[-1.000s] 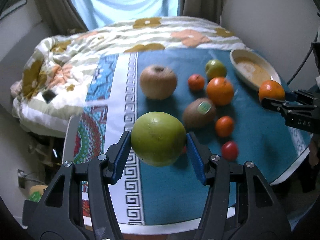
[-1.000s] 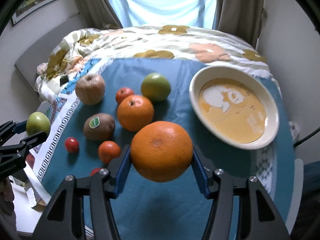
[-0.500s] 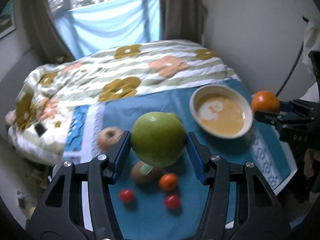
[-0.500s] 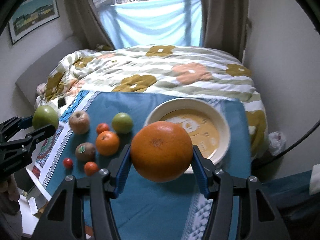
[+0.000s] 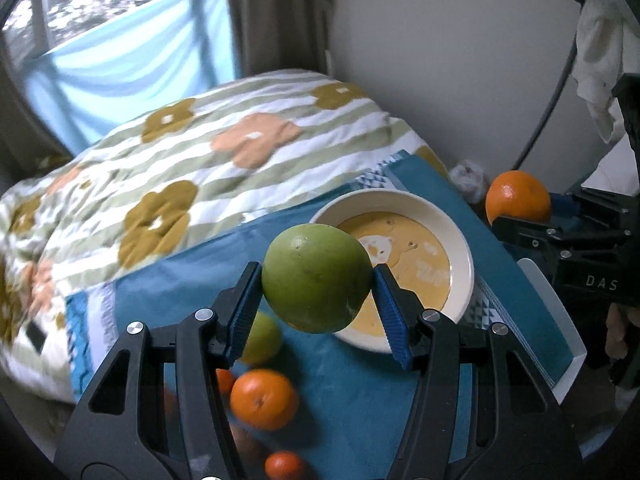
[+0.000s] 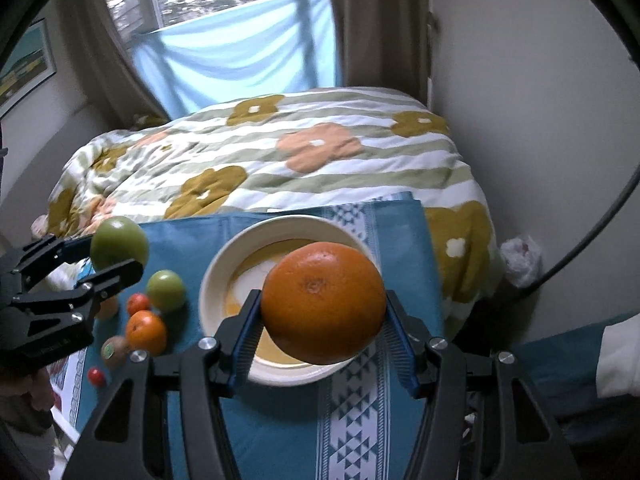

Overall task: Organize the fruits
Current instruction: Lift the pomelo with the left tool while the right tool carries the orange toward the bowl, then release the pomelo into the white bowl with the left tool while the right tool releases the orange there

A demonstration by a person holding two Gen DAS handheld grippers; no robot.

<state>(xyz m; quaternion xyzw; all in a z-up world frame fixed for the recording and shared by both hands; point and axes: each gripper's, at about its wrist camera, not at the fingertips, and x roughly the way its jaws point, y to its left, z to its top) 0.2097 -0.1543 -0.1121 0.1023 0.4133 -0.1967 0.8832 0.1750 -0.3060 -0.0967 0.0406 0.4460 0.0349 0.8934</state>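
My left gripper (image 5: 318, 284) is shut on a large green fruit (image 5: 316, 278), held in the air just left of a cream bowl (image 5: 466, 264) with a yellow inside. My right gripper (image 6: 323, 304) is shut on a big orange (image 6: 324, 302), which hangs over the same bowl (image 6: 212, 280). Each gripper shows in the other's view: the right one with its orange (image 5: 518, 198) at the far right, the left one with its green fruit (image 6: 119, 242) at the left. On the blue cloth stay a small green fruit (image 6: 166, 290), an orange (image 6: 146, 332), a kiwi (image 6: 114, 350) and small red fruits.
The blue tablecloth (image 6: 360, 420) covers a table that ends near a floral quilt (image 6: 320, 160) on a bed behind. A wall stands to the right with a dark cable (image 6: 592, 240). A person's hand (image 5: 620, 332) shows at the right edge.
Both grippers have risen and swung right, from over the loose fruits toward the bowl, each still gripping its fruit. The bowl now lies right behind both held fruits.
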